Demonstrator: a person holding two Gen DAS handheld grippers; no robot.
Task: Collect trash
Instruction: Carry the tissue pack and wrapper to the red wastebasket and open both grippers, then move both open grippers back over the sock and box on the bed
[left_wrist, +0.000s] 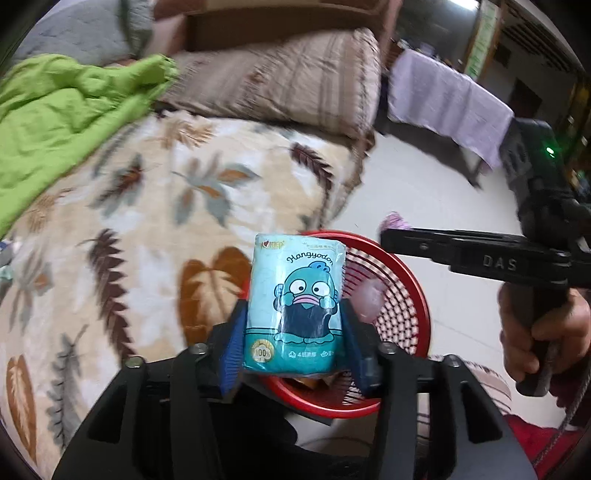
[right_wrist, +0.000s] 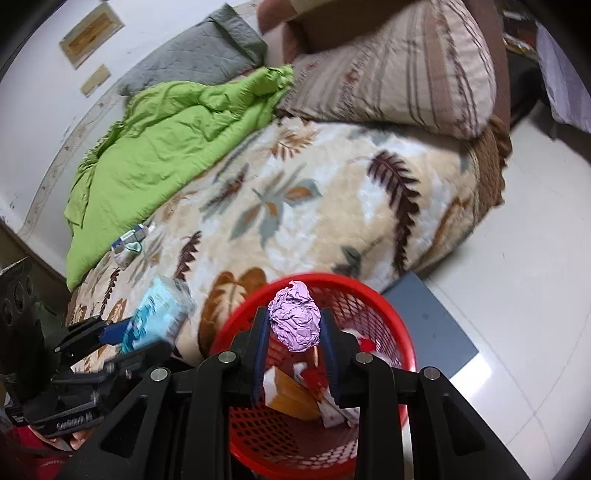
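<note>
A teal tissue pack (left_wrist: 297, 295) with a cartoon fish stands upright in my left gripper (left_wrist: 294, 306), both blue pads against its lower sides. It hangs over the near rim of a red mesh basket (left_wrist: 402, 306) beside the bed. My right gripper (right_wrist: 293, 314) has a crumpled purple paper ball (right_wrist: 295, 321) between its pads, above the basket (right_wrist: 332, 277), which holds several scraps. In the right wrist view, my left gripper (right_wrist: 147, 336) and the blurred pack (right_wrist: 162, 310) sit at lower left. The right gripper (left_wrist: 388, 230) reaches in from the right.
The bed's leaf-print blanket (right_wrist: 314, 192) carries a green quilt (right_wrist: 166, 147), a striped pillow (right_wrist: 399, 62) and a small blue-white wrapper (right_wrist: 129, 247). A grey mat (right_wrist: 436, 321) lies on the white floor by the basket. A hand (left_wrist: 543, 332) grips the right handle.
</note>
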